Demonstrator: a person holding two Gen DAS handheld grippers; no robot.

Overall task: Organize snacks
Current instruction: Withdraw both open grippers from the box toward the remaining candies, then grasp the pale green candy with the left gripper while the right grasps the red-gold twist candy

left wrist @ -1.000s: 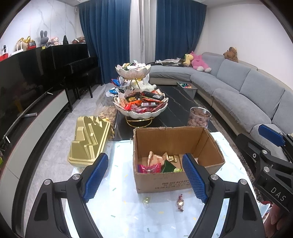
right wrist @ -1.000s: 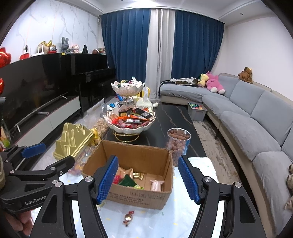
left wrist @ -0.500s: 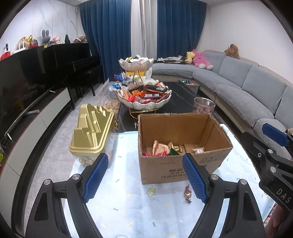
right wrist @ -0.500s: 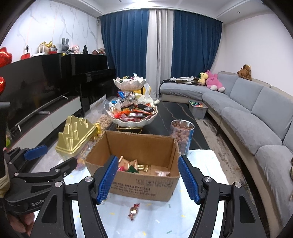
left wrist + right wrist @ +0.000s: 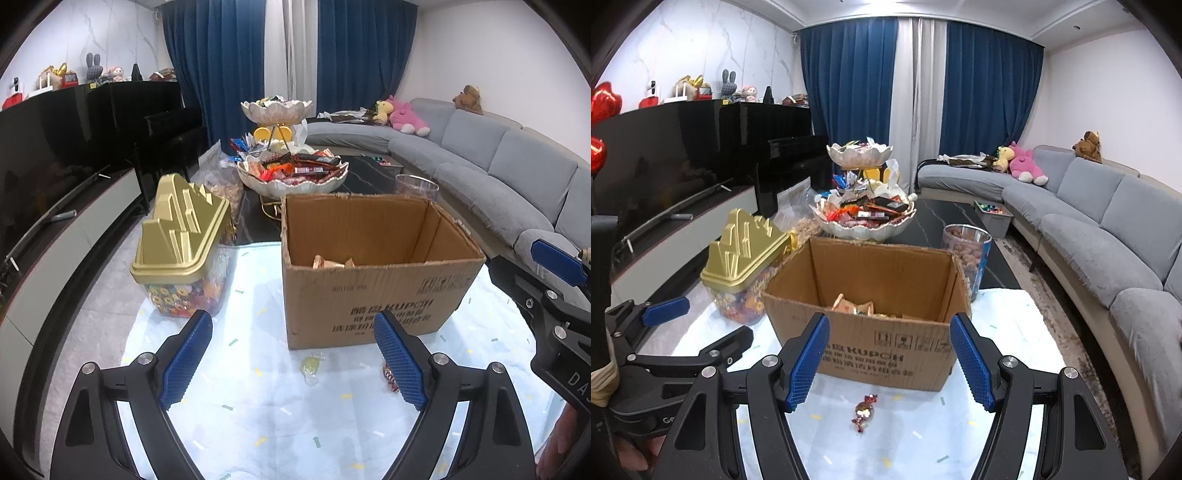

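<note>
Right claw [image 5: 888, 360] is hovering spread and empty; red-wrapped candy [image 5: 863, 407] is lying just ahead between its fingers, long axis pointing away. Left claw [image 5: 293, 363], spread wider and just opening, is facing the yellow candy [image 5: 310, 365].

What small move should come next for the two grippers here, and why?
Probably lower the right gripper onto the red-wrapped candy, which lies loose on the table cover just below its open, empty jaws, in front of the cardboard box. The left gripper, whose empty jaws have just been opening, could likewise drop toward the yellow-wrapped candy lying between its fingers in view.
</note>
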